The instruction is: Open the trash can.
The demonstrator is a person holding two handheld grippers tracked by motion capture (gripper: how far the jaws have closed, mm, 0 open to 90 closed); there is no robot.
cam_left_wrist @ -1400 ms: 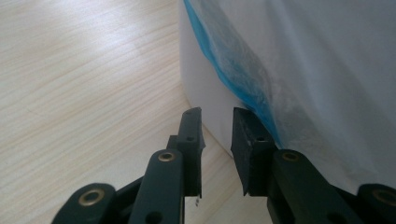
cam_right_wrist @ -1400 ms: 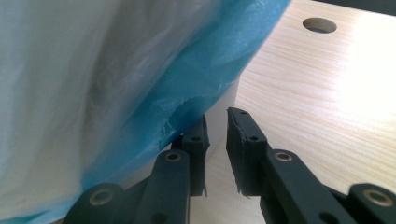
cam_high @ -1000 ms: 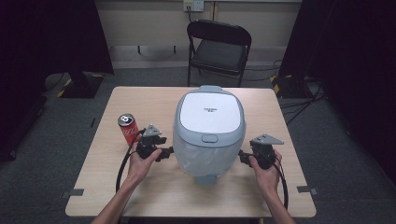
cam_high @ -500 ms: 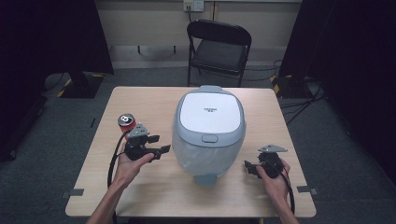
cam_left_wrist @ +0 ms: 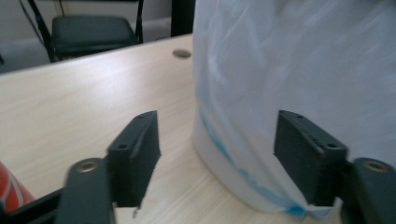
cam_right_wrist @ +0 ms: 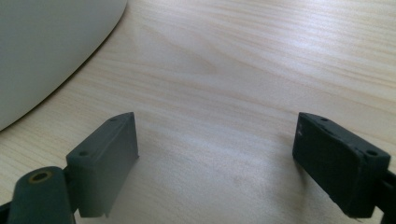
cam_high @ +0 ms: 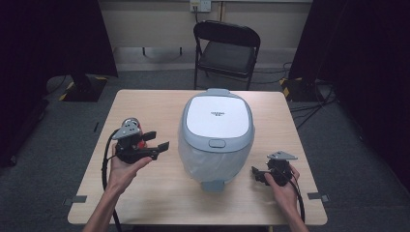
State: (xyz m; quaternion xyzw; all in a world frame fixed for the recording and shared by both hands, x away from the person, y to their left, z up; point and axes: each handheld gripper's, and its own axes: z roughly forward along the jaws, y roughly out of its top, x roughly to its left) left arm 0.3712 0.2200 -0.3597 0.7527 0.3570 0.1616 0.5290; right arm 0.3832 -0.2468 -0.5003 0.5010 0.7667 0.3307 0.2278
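Observation:
A grey pedal bin (cam_high: 217, 116) with a white lid and a clear liner stands at the middle of the table (cam_high: 145, 101). My left gripper (cam_high: 158, 140) is lifted above the table to the bin's left, pointing at it. Its jaws are open and have just narrowed slightly, with nothing between them. In the left gripper view the left gripper (cam_left_wrist: 217, 140) faces the bin's bagged side (cam_left_wrist: 299, 70). A red can (cam_high: 140, 141) sits just behind that gripper, partly hidden. My right gripper (cam_high: 257, 174) is low at the bin's right front. Its jaws have just been opening, and my right gripper (cam_right_wrist: 215, 140) frames bare wood.
The bin's foot pedal (cam_high: 212, 185) sticks out toward the front edge. A black folding chair (cam_high: 227, 53) stands behind the table. The red can's edge (cam_left_wrist: 9, 186) is at the bottom left of the left gripper view. The bin's rounded base (cam_right_wrist: 46, 46) is at the upper left of the right gripper view.
My left gripper has risen and drawn away from the bin to the left, in front of the can. My right gripper has dropped toward the table's front right and its jaws have widened.

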